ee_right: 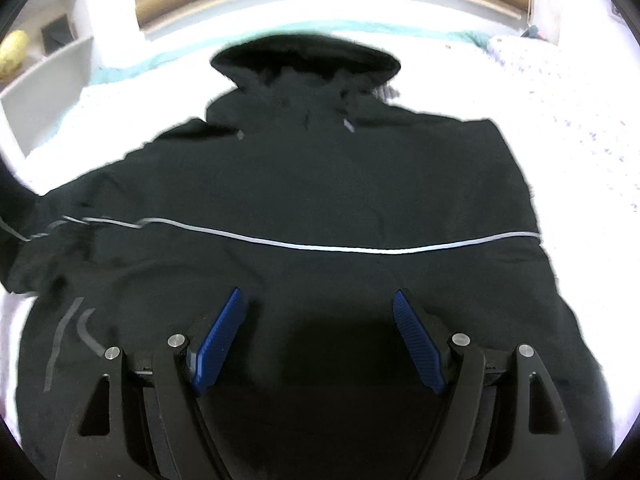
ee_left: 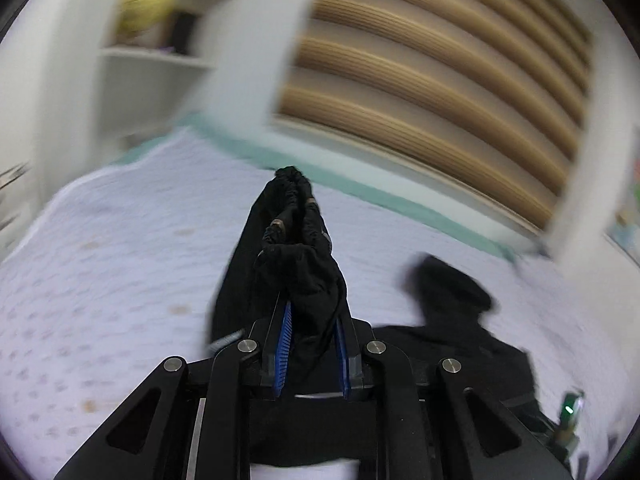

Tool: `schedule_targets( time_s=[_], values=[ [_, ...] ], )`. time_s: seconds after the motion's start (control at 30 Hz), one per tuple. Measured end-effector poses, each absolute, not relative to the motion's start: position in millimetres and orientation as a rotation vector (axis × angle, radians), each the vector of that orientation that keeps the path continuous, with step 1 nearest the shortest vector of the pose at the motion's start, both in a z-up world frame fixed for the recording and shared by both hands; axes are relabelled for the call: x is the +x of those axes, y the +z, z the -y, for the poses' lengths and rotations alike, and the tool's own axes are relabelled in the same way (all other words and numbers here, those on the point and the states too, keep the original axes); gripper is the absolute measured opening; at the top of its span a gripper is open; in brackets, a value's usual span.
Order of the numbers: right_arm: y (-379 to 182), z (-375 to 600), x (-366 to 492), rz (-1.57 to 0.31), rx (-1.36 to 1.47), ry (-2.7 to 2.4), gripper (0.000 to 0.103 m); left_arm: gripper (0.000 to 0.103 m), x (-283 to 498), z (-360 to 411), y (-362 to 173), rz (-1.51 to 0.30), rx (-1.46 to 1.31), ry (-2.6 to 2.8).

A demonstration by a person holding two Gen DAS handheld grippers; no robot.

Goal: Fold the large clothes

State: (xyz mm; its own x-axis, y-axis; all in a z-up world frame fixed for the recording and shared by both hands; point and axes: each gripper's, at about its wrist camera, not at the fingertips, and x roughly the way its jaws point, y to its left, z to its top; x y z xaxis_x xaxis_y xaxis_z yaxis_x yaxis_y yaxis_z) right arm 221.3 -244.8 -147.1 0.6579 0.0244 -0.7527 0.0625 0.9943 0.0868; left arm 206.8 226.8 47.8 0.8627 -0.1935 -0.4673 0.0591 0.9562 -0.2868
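Blue pads on my left gripper (ee_left: pixel 298 240) are clamped tight on a bunched fold of the black jacket (ee_left: pixel 296 264), the elasticated cuff end sticking out past my fingertips. That gathered cloth hangs lifted above the white dotted bedspread (ee_left: pixel 120 264), and more of the jacket lies on the spread to the right of it, hood included. Beyond the jacket runs a teal edge of bedding (ee_left: pixel 360 188), then a slatted wooden headboard (ee_left: pixel 440 92); a white shelf (ee_left: pixel 156 56) stands to the jacket's left. Much of this view is smeared.

From my right gripper (ee_right: pixel 318 300), the fingers stand wide apart with nothing between them, hovering over the jacket's lower body. The jacket lies spread flat on the bedspread, hood at the far end toward the headboard, a thin grey stripe (ee_right: pixel 320 246) crossing it just beyond my fingertips.
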Motion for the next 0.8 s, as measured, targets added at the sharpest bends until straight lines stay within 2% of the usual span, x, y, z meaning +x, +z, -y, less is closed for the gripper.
schedule_targets(
  time_s=[0.1,0.2,0.33,0.43,0.57,0.7,0.8],
  values=[
    [-117.1,245.6,200.2,-0.806,0.101,-0.006,0.080,0.019,218.1,-144.1,45.5,-0.589,-0.209,-0.274],
    [-91.7,248.1,183.5,-0.762,0.052,-0.026,0.080,0.019,228.8,-52.9,14.4,-0.690,-0.126,-0.406],
    [-77.2,258.9,170.5,-0.754,0.033,-0.027,0.080,0.020,237.3,30.2,-39.4,-0.829,-0.084,-0.538],
    [-81.8,270.5,164.8,-0.767,0.041,-0.041,0.080,0.020,243.4,73.9,-89.0,-0.924,-0.054,-0.564],
    [-101.5,283.2,168.2,-0.830,0.065,-0.044,0.080,0.022,252.7,89.3,-132.4,-1.028,-0.059,-0.588],
    [-116.7,291.1,173.6,-0.882,0.128,0.002,0.080,0.050,251.6,85.2,-137.1,-1.066,-0.209,-0.743],
    [-118.6,295.3,180.6,-0.896,0.228,0.073,0.080,0.051,251.3,70.4,-123.7,-1.072,-0.394,-0.909]
  ],
)
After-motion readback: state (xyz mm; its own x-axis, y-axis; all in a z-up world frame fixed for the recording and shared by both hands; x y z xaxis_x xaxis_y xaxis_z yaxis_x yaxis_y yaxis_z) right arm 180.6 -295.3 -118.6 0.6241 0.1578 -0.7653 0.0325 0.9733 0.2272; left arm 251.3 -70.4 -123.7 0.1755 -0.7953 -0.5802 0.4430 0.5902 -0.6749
